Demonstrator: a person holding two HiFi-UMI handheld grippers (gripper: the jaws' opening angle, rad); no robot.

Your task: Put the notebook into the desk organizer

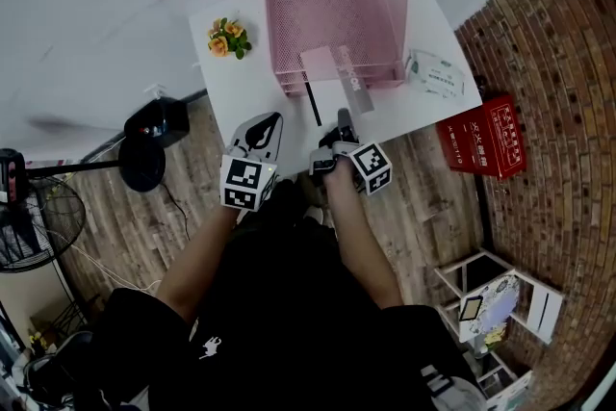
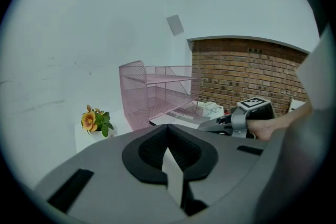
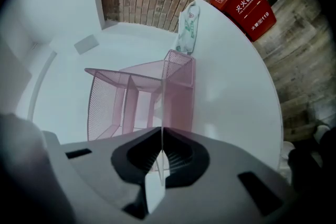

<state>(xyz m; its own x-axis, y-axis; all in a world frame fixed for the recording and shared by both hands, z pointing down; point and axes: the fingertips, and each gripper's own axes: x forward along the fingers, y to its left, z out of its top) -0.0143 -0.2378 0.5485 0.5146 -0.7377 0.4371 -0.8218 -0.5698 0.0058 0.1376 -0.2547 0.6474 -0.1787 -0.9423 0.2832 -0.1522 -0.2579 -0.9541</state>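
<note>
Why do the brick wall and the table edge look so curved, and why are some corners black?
Wide lenses: head view bows the brick wall; left gripper view arches its top inside a black-cornered circle; right gripper view rounds the table edge.

The head camera looks steeply down from well above the table (image 1: 241, 91), with the left gripper (image 1: 272, 120) and right gripper (image 1: 343, 115) low in its middle. The left gripper camera sits just behind its jaws and faces nearly level: the organizer (image 2: 137, 97) is ahead and slightly right of them, the flowers (image 2: 95, 120) ahead-left. The right gripper camera is rolled sideways and nearer, with the organizer straight ahead of its jaws and the notebook (image 3: 163, 113) edge-on between them. All three views share the organizer.
</note>
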